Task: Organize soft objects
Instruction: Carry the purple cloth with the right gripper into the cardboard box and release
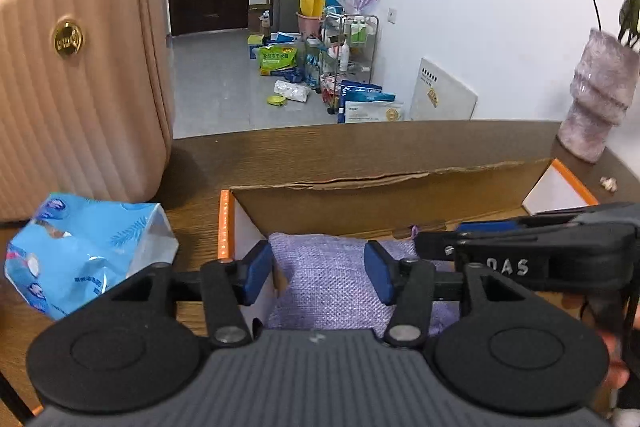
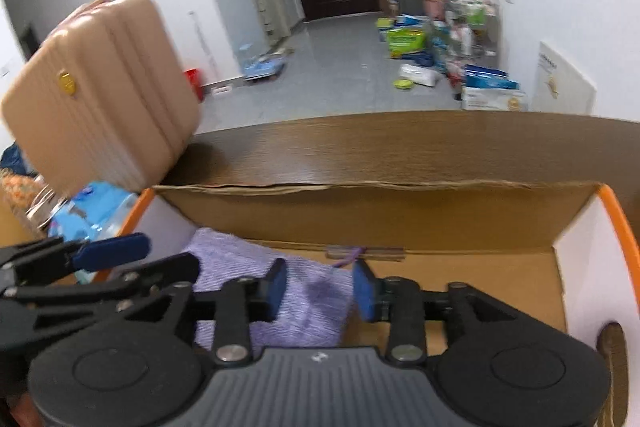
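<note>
My left gripper and my right gripper both hover over the open brown cardboard box with orange-edged white end flaps, which stands on the dark wood-grain table. Both sets of blue-padded fingers stand partly open. The lilac woven fabric pouch lies below them on the box floor, at its left end; no pad presses on it, so I hold nothing.

Status, as judged from the present layout: one soft object, the pouch, is placed inside the box. The rest of the box floor, toward its right end, is bare.

Outstanding: the crumpled blue plastic tissue pack lies on the table just beside the left end flap, outside the box. It appears soft and is the likely next item. The ribbed pink hard-shell case stands behind it; whether it belongs to the task I cannot tell.
</note>
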Tool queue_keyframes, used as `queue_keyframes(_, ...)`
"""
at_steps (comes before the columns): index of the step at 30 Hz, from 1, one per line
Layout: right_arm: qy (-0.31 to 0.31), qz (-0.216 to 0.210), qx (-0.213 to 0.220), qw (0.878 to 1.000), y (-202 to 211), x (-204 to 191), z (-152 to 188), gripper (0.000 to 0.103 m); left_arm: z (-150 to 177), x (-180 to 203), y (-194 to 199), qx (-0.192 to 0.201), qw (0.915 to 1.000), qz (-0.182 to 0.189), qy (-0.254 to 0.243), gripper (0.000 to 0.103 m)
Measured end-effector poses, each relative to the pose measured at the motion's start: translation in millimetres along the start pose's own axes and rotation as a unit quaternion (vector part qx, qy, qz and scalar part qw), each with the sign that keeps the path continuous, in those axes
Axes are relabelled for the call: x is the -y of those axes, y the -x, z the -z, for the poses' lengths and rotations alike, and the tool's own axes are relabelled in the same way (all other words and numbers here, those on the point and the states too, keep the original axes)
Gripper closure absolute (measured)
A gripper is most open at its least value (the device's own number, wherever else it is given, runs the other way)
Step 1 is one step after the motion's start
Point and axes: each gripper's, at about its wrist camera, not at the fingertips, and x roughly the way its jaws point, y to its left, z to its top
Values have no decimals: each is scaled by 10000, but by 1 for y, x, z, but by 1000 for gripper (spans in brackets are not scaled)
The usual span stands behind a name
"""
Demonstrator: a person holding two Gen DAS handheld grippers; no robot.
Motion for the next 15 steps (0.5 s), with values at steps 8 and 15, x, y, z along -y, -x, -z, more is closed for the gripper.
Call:
queue_keyframes(8, -593, 174, 455, 9971, 23, 18, 19, 53, 3, 11, 4, 104, 9997, -129, -196, 45)
queue_keyframes(15, 281, 431, 826, 9953, 119, -2, 9, 37, -16, 9, 90, 398, 9992, -67, -45, 30)
